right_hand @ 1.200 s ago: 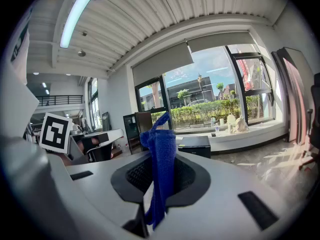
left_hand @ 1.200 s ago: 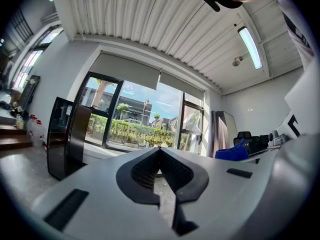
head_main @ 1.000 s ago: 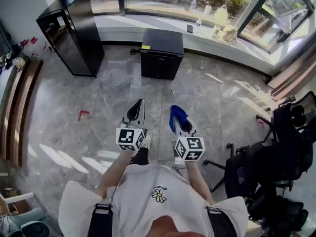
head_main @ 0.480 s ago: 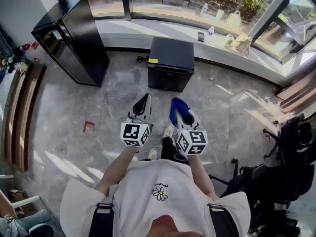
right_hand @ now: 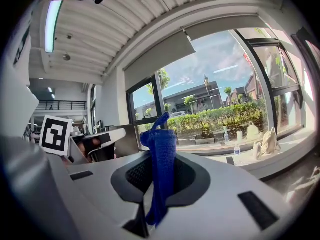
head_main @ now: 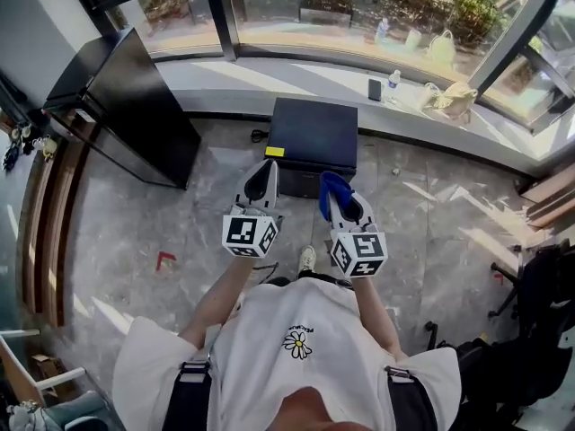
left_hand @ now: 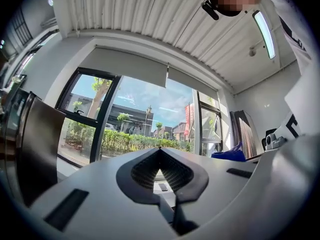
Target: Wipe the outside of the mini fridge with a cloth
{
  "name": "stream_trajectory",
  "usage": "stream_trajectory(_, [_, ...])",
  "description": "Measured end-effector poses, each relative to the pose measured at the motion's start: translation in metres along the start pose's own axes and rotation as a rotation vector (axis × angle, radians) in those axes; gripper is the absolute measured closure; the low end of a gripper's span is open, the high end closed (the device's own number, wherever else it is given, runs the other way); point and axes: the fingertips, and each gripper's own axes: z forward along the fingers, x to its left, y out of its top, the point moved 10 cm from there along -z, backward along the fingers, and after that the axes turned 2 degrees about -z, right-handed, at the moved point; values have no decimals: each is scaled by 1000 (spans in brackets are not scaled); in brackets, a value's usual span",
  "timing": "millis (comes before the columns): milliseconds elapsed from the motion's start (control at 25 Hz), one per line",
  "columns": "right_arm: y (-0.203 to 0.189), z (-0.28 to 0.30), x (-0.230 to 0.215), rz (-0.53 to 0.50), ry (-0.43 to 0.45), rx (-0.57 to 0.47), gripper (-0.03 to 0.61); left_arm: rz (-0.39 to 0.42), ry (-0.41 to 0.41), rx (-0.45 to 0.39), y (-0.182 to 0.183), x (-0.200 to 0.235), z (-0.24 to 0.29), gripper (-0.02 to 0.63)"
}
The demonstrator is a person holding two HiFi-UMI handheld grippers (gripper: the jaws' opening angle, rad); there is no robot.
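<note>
Now the mini fridge point(head_main: 314, 133) sits just beyond the tips of both grippers in the head view, on the floor point(head_main: 180, 232) under the far window ledge point(head_main: 269, 83), whereas a second ago a wide stretch of floor lay between them; the person is closing in on it, step by step. Both grippers are held out ahead at the same height as before, side by side. The left gripper point(head_main: 263, 176) has its jaws pressed together with nothing between them, and its own view looks out at the windows over the meeting tips. The right gripper point(head_main: 340, 206) keeps its jaws pinched on the blue cloth point(head_main: 328, 187), which stands up in a fold from between them in the right gripper view point(right_hand: 161, 159). The tall black cabinet point(head_main: 135, 97) stands to the left, apart from the fridge. No wiping has begun: the cloth is not yet touching the fridge, and both gripper views look at windows and ceiling, not at it. By my reading the approach is nearly done, and the next move calls for lowering the cloth onto the fridge's top or near face.
</note>
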Motion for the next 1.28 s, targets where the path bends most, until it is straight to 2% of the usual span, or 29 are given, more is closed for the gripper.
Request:
stream_trajectory(160, [18,59,-44,4,30,9,516,7,-4,1,0,12,76,609])
stream_trajectory(360, [27,121,-67,22,48,30,515,-1,-9,35,-17,40,133,609])
stream_trajectory(480, [30,165,-78,25,30,47,515,-37,-29,51,-27,66,171,609])
stream_trajectory(680, [51,234,-90,12,-19,54,516,-52,-73,56,-26,110,230,609])
stream_trajectory(960, [64,311,-91,167,-102,34,515,-125,-103,132,-39,172,280,609])
stream_trajectory(1160, [54,351,-103,158,52,107,515,-97,-62,154,-46,184,303,609])
stream_trajectory(1280, [54,361,-111,159,78,120,516,-110,-16,155,-48,186,303,609])
